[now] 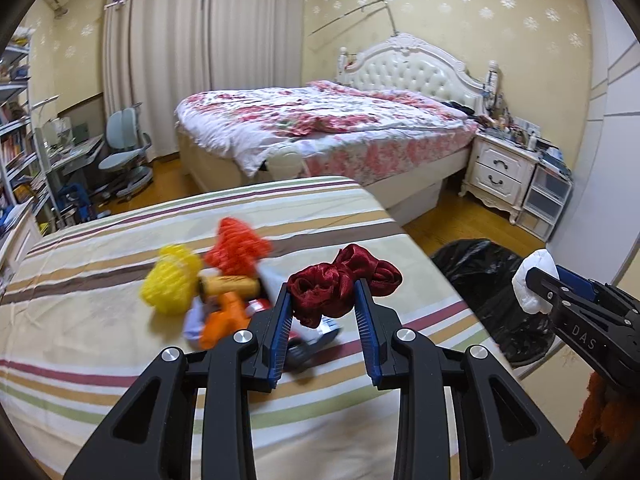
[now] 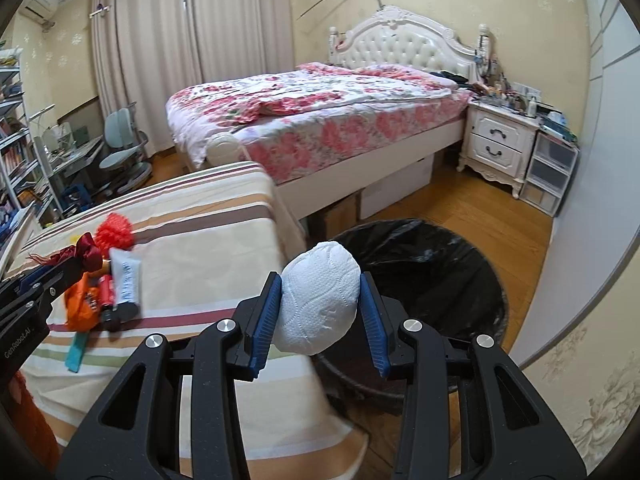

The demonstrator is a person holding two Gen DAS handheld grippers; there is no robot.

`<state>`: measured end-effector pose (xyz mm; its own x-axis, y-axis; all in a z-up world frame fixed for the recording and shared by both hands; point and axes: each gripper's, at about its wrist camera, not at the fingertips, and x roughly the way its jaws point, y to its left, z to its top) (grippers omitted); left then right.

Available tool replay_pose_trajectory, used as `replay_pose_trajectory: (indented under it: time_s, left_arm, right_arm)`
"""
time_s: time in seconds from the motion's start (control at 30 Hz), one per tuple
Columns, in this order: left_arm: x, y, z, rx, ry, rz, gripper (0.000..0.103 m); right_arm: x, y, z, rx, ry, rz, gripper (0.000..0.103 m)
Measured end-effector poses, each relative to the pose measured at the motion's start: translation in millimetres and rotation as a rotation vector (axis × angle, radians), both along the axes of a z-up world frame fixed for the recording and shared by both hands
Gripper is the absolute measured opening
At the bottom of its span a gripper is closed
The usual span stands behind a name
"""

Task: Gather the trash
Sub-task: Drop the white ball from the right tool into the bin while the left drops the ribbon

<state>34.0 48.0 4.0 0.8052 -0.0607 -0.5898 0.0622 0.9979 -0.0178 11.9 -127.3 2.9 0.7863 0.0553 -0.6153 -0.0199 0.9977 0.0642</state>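
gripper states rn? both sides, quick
Left gripper: shut on the dark red ribbon.
Right gripper: shut on the white tissue wad, by the black-lined bin.

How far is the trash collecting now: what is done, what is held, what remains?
Done: nothing can be confirmed inside the black-lined bin. In hand: the right gripper holds a white paper wad by the bin's rim; the left gripper holds a dark red ribbon. Left: yellow net, red net and orange wrapper on the striped table.
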Motion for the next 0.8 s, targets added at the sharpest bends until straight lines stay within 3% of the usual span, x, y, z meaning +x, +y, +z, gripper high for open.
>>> replay_pose_trajectory:
  time_s: [0.3,0.8]
  left_arm:
    - [34.6,-62.8,-11.7,0.021,0.016,-0.100,0.032]
    - [75.5,-126.7,-35.7,0.074,0.047,-0.142,0.032]
  right_arm:
    - [24.5,-44.0,-9.9,-0.013,0.017,-0.078,0.039]
    - [53.7,-81.0,-32.4,-0.009,0.049,-0.127,0.039]
